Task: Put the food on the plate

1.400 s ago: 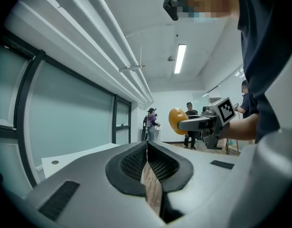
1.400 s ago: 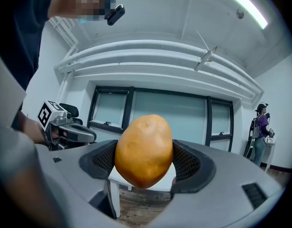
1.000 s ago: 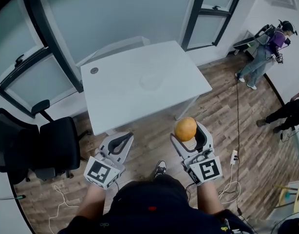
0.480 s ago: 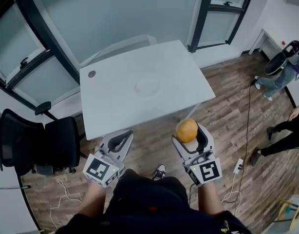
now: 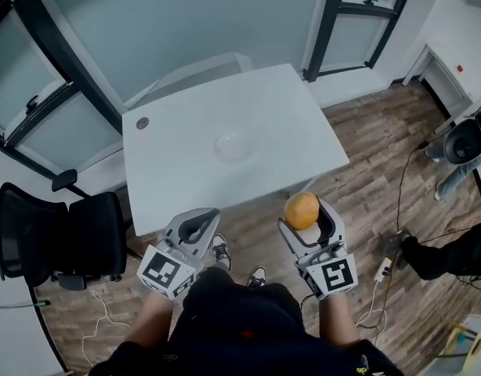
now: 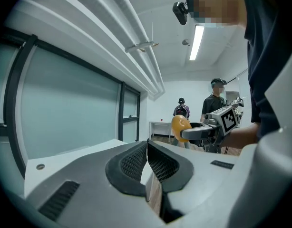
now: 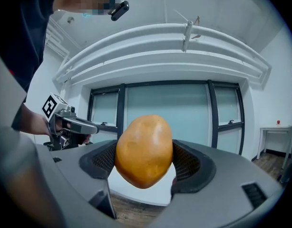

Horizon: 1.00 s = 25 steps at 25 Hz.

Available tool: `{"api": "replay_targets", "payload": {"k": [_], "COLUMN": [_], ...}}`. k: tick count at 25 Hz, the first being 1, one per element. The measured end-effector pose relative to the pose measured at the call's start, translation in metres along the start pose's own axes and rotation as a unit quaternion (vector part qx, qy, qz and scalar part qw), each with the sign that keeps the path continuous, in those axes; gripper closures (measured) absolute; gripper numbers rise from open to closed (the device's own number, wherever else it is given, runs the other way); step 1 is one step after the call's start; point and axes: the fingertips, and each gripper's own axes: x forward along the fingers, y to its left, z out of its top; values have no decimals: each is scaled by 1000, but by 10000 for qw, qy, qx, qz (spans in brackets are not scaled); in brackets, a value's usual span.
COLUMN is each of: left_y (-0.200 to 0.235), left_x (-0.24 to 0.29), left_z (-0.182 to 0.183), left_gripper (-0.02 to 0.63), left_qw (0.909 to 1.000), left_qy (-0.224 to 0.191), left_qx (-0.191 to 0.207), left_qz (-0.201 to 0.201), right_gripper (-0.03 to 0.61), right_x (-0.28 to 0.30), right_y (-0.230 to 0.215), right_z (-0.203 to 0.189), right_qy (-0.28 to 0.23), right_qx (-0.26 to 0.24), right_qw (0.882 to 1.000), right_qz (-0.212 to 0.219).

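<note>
The food [image 7: 144,151] is golden orange, faintly mottled. The fingers [image 7: 191,161] are pale grey with black mesh-patterned pads; each marker cube [image 5: 331,273] bears black-and-white squares. The desk [image 5: 186,175] is white, the plate [image 5: 233,145] whitish against it, the floor [image 5: 358,155] brown wood planks, the chair [image 5: 84,233] black.

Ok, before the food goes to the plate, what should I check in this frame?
1. Right gripper shut on the orange food piece: ok.
2. Left gripper shut, nothing between its jaws: ok.
3. Plate on the white table looks empty: ok.
4. Food above the plate: not ok; in the head view it hangs over the wooden floor, short of the table's near edge.
5. Table between near edge and plate free of things: ok.
</note>
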Motion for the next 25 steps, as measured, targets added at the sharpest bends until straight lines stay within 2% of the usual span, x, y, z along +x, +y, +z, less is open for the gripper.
{"api": "replay_targets", "payload": {"k": [4,8,11,13,16,19,22,25], "left_y": [47,115,168,197,231,253,266,277], "left_x": [18,30,35,40,47,53,54,55], "left_z": [2,-2,-12,-18,-26,-35,-42,-56], "left_gripper": [591,591,591,591,591,591,591,591], "left_qw": [9998,9996,9995,9986,9996,9999,9992,9973], "left_qy": [-144,-186,52,106,109,120,103,243], "left_qx": [-117,-215,265,505,269,13,-378,-661], "left_qz": [-38,39,172,109,7,-33,-7,187], "right_gripper": [213,212,212,212,213,212,213,212], "right_x": [40,104,163,202,254,295,325,350], "right_y": [-15,-19,-18,-14,-12,-17,-25,-32], "right_z": [-6,-9,-18,-31,-56,-94,-143,-196], "right_qy": [228,475,666,929,1224,1669,2225,2794], "right_qx": [-200,-347,-391,-404,-433,-210,-39,82], "right_qw": [9995,9982,9969,9948,9915,9857,9749,9601], "right_qz": [-107,-120,-115,-96,-47,-51,-57,67]}}
